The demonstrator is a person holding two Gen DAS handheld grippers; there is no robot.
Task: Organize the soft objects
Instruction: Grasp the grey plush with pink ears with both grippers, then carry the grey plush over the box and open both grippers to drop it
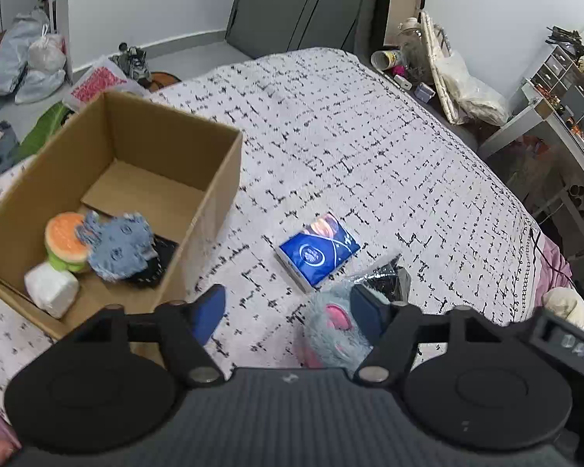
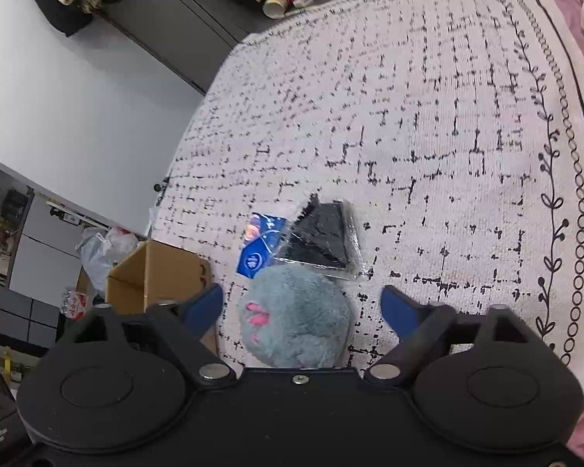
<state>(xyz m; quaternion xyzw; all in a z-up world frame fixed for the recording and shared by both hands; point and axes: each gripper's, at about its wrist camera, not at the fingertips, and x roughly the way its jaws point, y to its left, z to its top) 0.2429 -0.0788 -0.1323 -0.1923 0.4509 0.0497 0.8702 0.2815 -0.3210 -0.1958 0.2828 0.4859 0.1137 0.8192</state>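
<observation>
Jaws of both grippers stand apart, holding nothing: the right gripper (image 2: 301, 305) straddles a grey-blue plush toy (image 2: 296, 317) lying on the bedspread (image 2: 428, 116), so closing on it comes next, then carrying it to the cardboard box (image 1: 218, 179).

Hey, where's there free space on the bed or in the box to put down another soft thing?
Free: the far half of the cardboard box, beyond the burger plush and denim toy; the wide bedspread beyond the blue tissue pack. Crowded: the near patch where the tissue pack, black packet and grey plush cluster.
</observation>
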